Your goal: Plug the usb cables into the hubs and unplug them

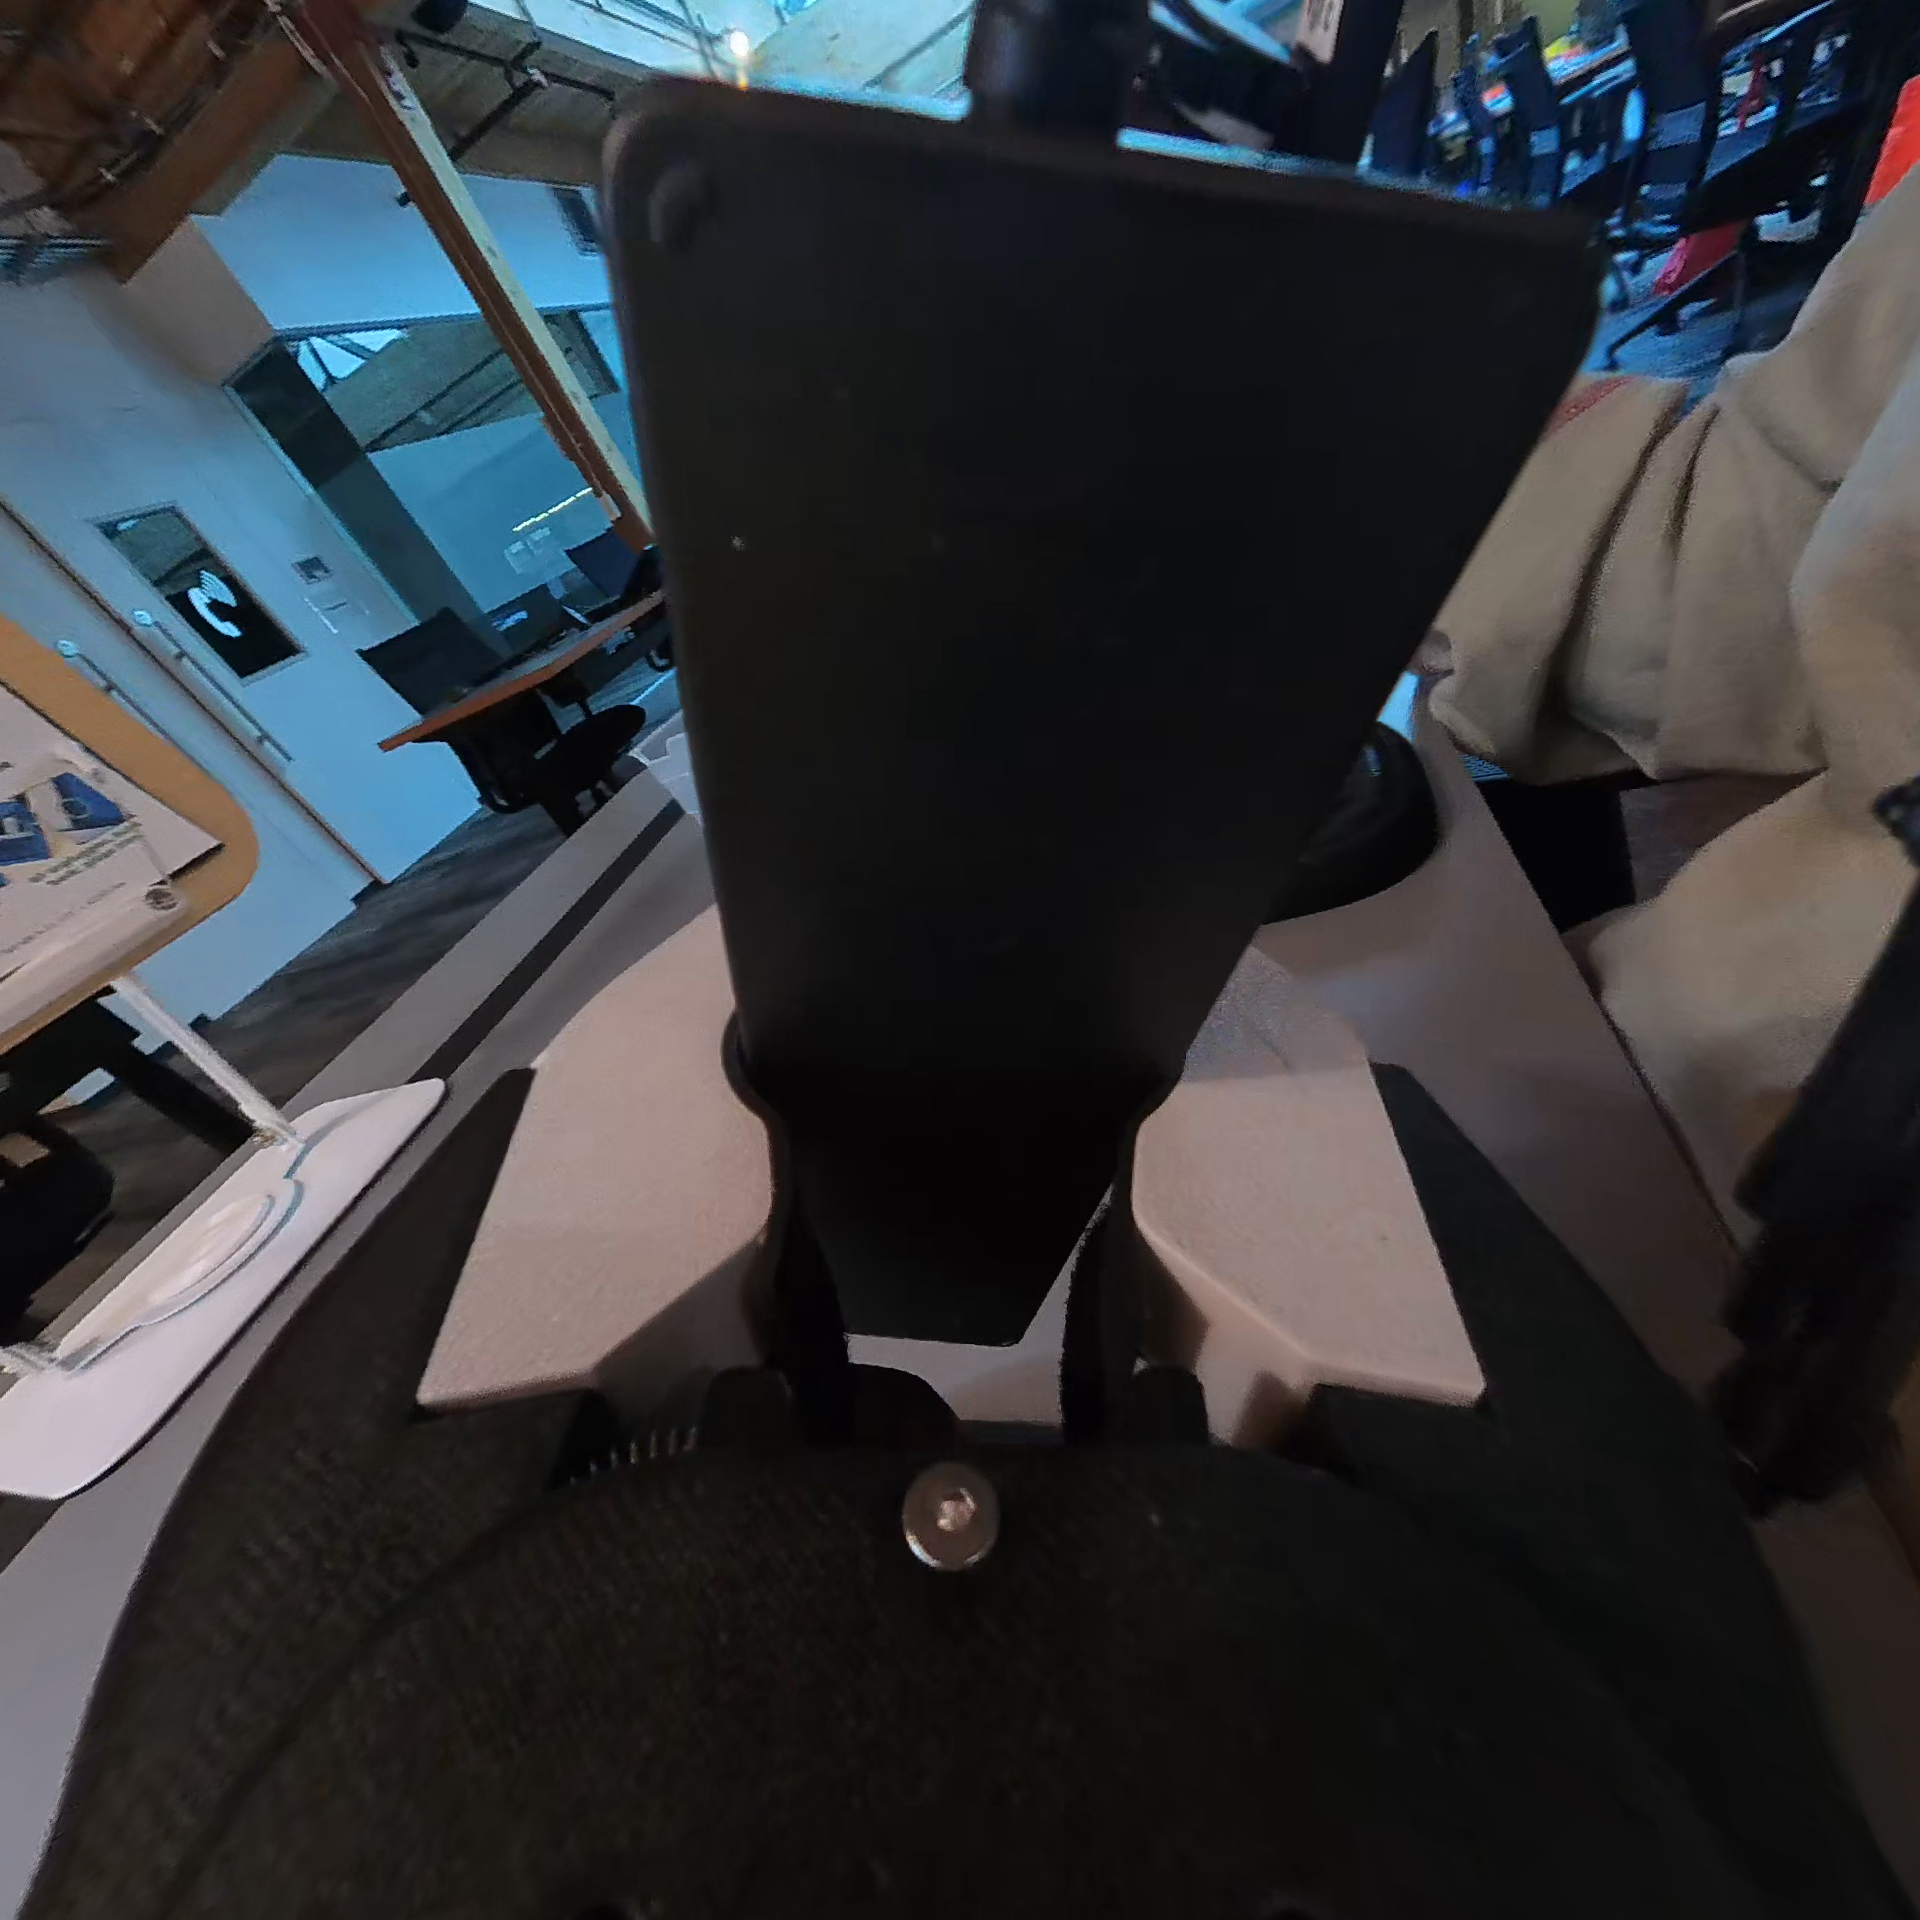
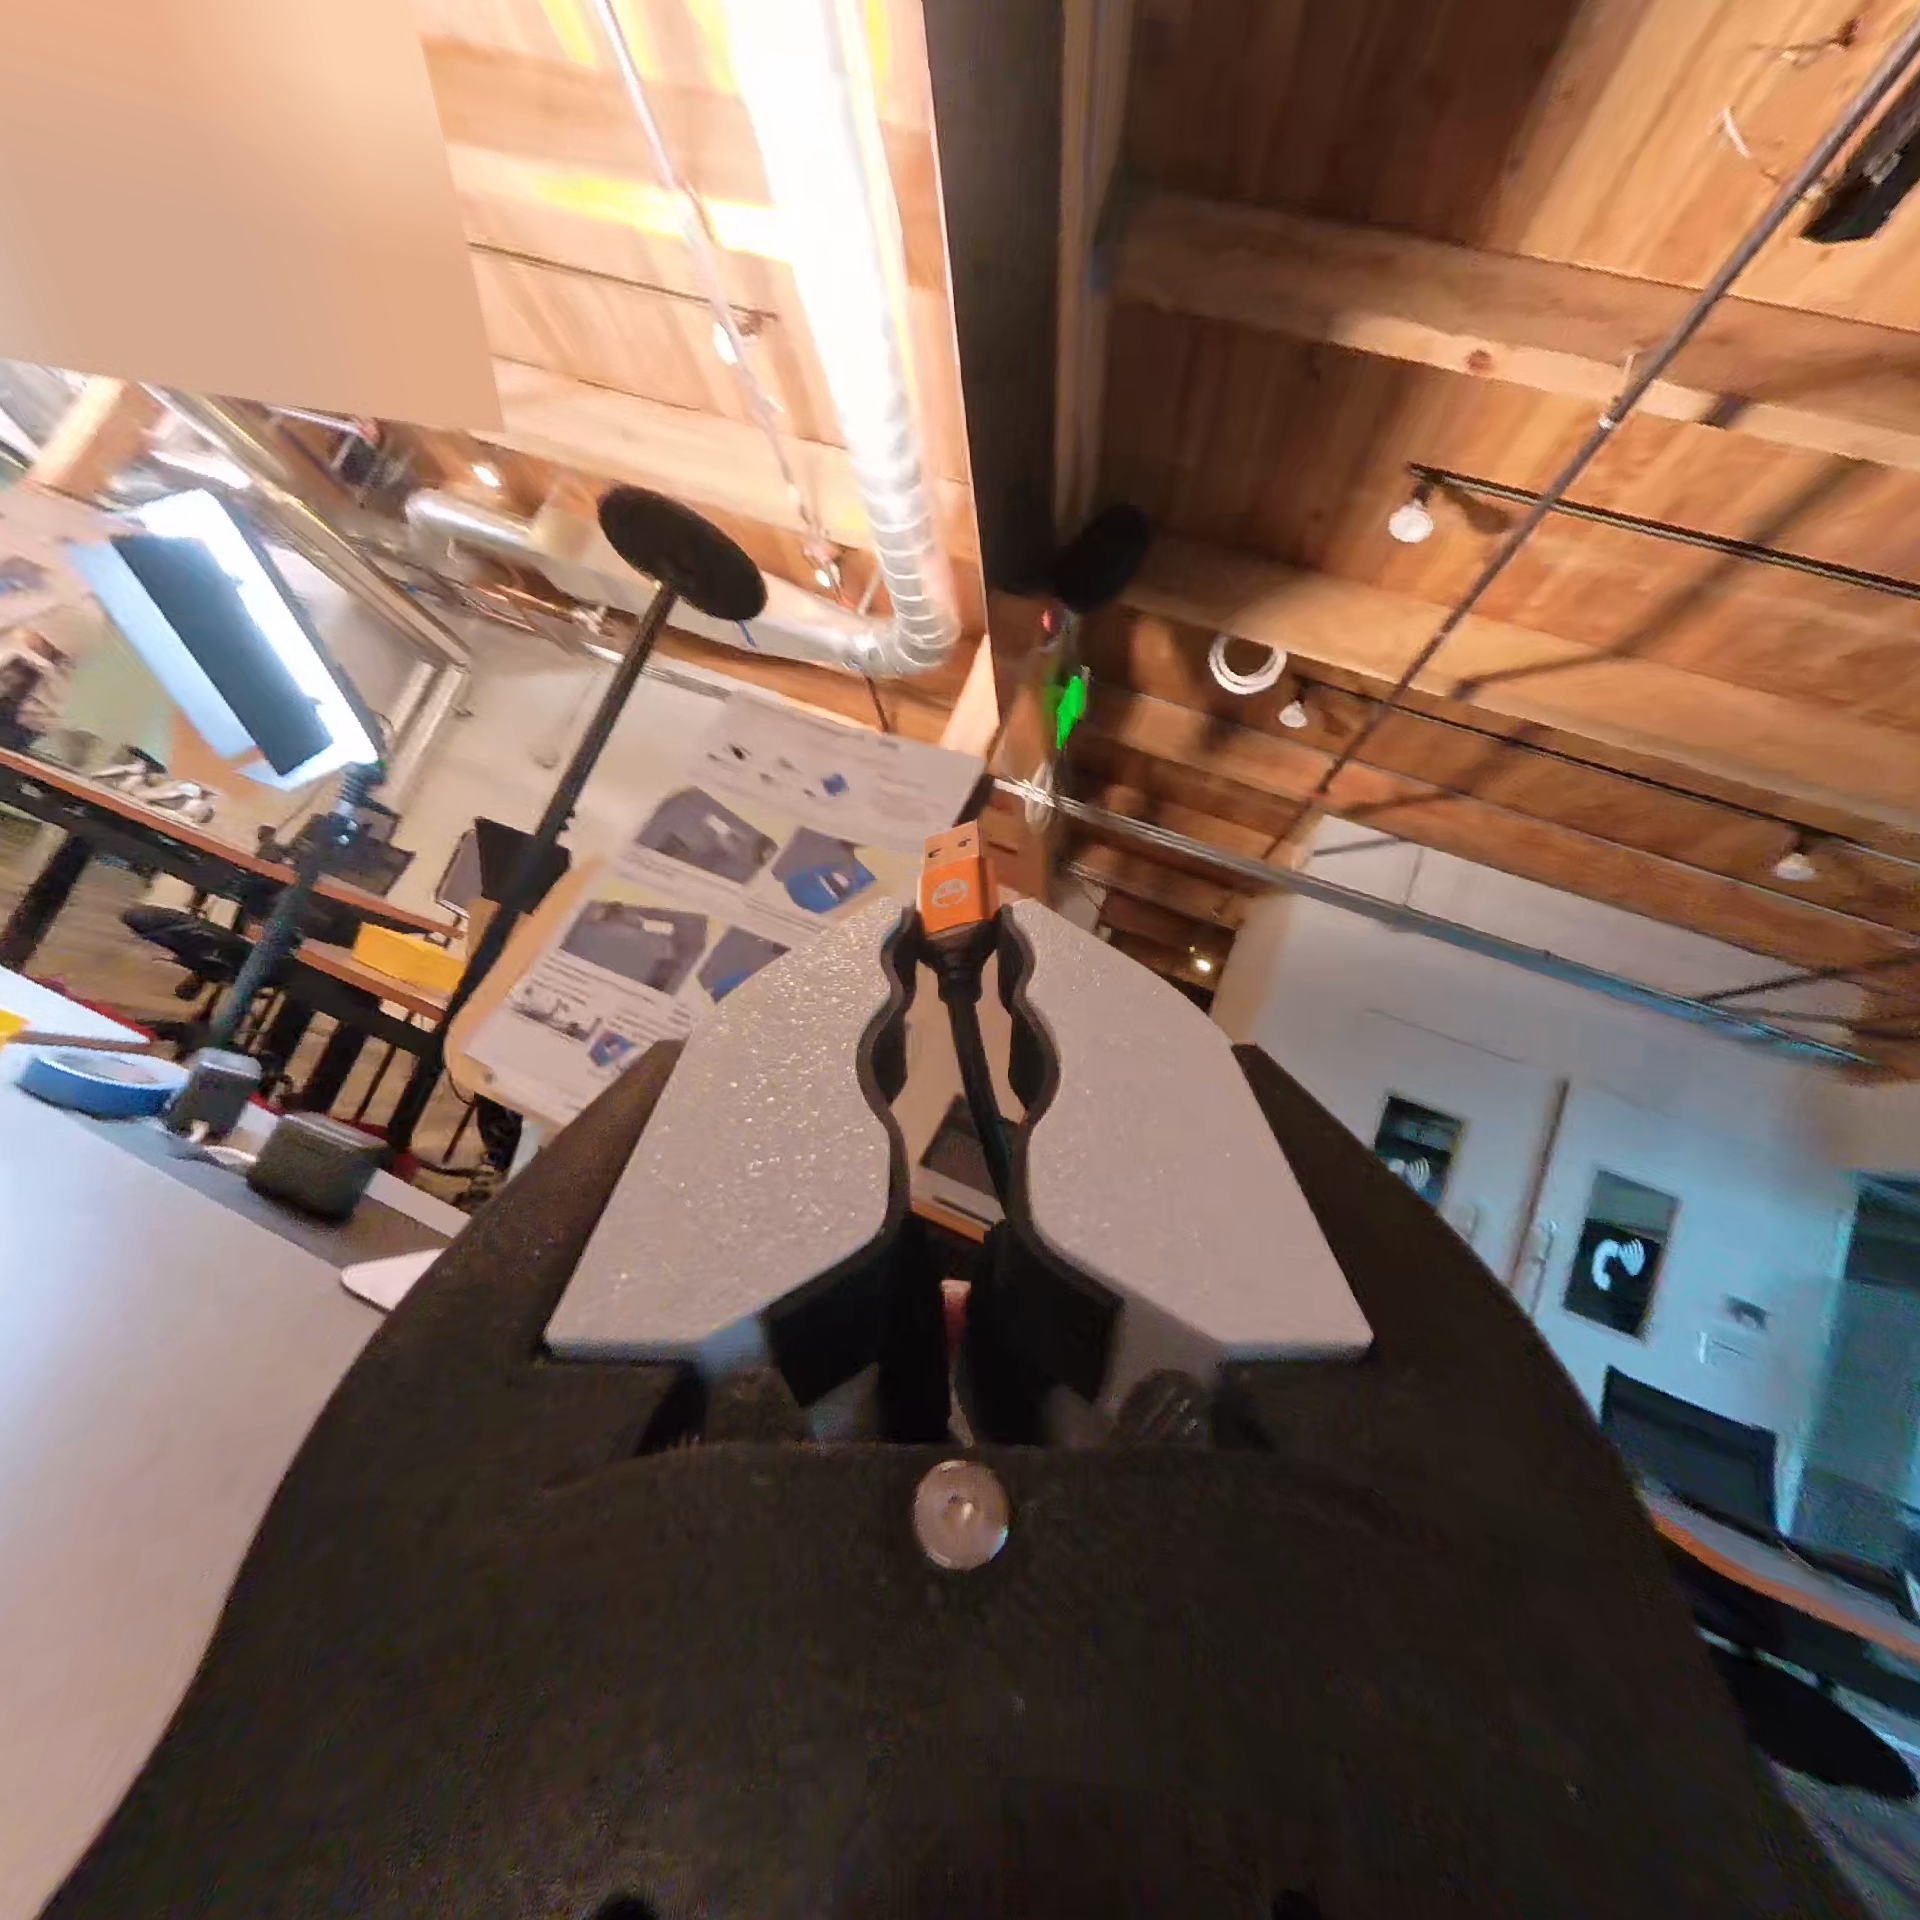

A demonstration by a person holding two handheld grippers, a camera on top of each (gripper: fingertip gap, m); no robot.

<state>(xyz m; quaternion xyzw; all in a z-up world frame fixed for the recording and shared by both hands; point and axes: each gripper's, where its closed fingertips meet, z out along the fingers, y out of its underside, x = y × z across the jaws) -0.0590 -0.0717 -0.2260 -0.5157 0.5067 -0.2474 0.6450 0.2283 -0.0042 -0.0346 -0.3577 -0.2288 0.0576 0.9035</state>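
Left gripper (image 1: 951, 1195): clamped on a flat black hub (image 1: 1091, 582), standing upright
Right gripper (image 2: 951, 935): pinching an orange usb plug (image 2: 954, 881), tip up, black cable (image 2: 977, 1081) trailing between the fingers

Left wrist view: camera sits behind left claw (image 1: 951, 1340), faces forward, low over surface (image 1: 613, 1195); black hub (image 1: 1039, 623) very near, blocks middle of picture.
Right wrist view: camera behind right claw (image 2: 954, 935), tilted up toward wooden ceiling (image 2: 1455, 364).
Shared: instruction poster (image 1: 62, 831) (image 2: 727, 883), door with phone sign (image 1: 213, 608) (image 2: 1616, 1262).
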